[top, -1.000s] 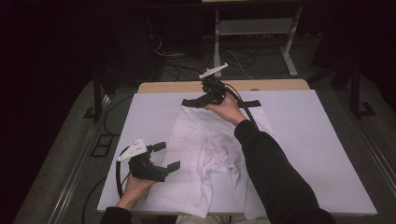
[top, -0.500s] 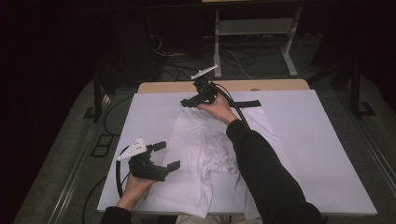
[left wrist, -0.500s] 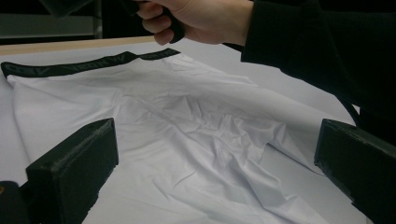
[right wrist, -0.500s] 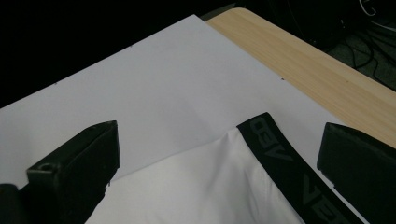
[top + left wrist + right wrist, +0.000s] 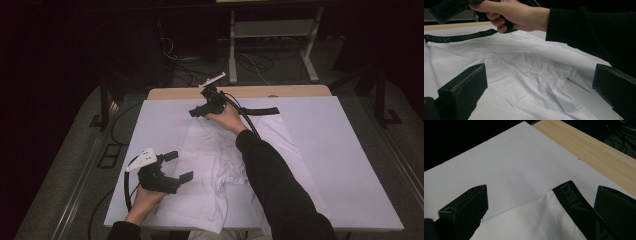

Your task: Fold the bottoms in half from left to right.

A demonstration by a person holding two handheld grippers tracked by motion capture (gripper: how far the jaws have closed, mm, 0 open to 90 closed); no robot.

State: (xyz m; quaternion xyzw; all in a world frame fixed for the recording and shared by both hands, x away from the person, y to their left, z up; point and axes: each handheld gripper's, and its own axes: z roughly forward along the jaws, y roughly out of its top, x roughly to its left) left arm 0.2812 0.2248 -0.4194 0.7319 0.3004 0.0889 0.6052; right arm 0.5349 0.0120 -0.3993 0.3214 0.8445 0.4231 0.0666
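Observation:
A crumpled white garment with a black lettered waistband lies on the white-covered table. My right gripper hovers open at the garment's far left corner. In the right gripper view its jaws stand wide apart over the waistband's end and the white cloth. My left gripper is open at the garment's near left edge and holds nothing. In the left gripper view its jaws frame the wrinkled cloth, with the waistband and the right hand beyond.
A bare wooden strip runs along the table's far edge, also seen in the right gripper view as the wooden edge. Cables and a metal stand are on the floor behind. The white sheet's right side is bare.
My right gripper has moved left along the garment's far edge, from the waistband's middle to its left end. The left gripper has stayed where it was.

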